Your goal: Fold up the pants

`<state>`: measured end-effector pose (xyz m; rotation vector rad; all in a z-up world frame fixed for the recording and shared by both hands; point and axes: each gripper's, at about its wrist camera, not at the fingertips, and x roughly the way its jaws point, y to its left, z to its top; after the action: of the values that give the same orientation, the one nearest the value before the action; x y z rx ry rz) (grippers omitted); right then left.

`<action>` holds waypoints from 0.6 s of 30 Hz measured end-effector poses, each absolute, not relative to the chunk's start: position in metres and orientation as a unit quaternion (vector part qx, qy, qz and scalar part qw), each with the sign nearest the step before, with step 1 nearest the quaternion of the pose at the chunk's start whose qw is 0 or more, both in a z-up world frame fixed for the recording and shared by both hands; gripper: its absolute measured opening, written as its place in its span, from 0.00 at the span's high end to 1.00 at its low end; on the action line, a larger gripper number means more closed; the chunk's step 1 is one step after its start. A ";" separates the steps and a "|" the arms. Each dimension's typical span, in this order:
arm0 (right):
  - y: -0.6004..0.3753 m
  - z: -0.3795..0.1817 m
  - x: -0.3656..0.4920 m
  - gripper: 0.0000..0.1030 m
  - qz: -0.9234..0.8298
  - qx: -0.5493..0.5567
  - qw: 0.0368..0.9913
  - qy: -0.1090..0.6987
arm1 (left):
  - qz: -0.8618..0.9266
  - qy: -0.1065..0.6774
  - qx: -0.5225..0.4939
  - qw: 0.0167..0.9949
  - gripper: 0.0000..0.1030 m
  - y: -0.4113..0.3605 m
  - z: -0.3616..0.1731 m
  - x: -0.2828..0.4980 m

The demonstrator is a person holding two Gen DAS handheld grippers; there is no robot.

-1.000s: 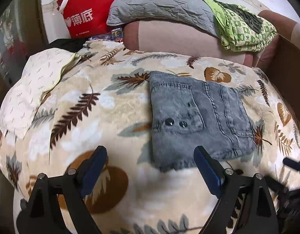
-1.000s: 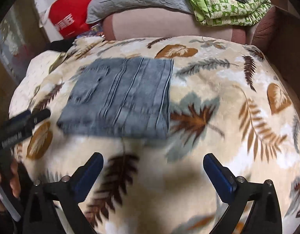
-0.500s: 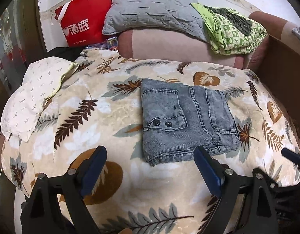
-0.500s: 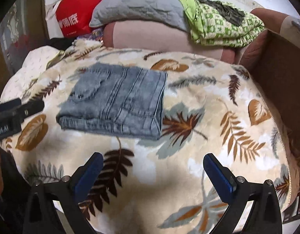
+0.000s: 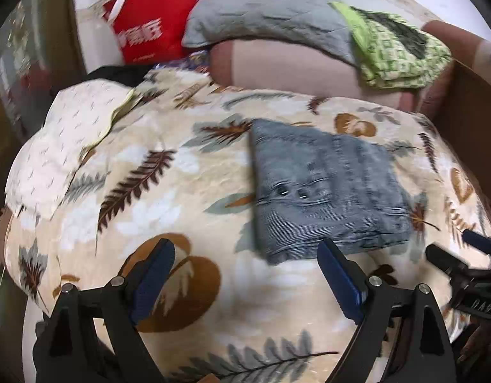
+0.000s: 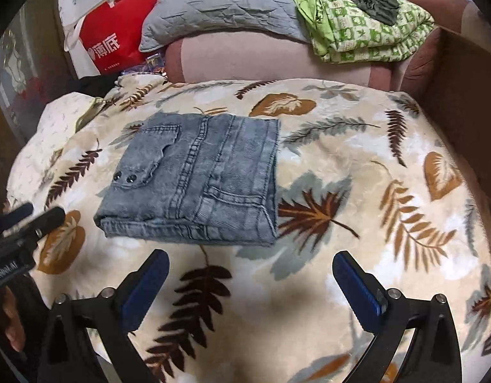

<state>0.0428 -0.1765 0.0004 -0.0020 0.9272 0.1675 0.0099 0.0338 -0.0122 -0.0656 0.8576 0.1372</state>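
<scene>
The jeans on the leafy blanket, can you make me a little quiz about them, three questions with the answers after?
1. True or false: the grey jeans lie folded into a flat rectangle on the leaf-print blanket.
2. Is either gripper gripping the jeans?
3. What red thing stands behind the bed: A a bucket, B a shopping bag, C a chair?

Key
1. True.
2. No. The left gripper and the right gripper are both open, short of the jeans, with only blanket between their pads.
3. B, the red shopping bag.
</scene>
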 end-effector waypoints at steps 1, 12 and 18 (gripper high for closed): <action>-0.173 0.001 0.044 0.00 0.079 -0.006 0.893 0.443 | 0.070 0.419 -0.038 0.904 0.12 0.038 -0.015 0.011; -0.126 -0.060 0.126 0.00 0.059 -0.107 0.862 0.492 | 0.085 0.422 -0.043 0.901 0.12 0.054 -0.018 0.008; -0.130 -0.035 0.114 0.00 0.059 -0.085 0.883 0.459 | 0.086 0.426 -0.049 0.899 0.12 0.060 -0.020 0.011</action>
<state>0.1141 -0.1298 -0.0348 -0.1770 0.9551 0.1234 0.0111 0.0597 -0.0196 -0.1014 0.8811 0.1773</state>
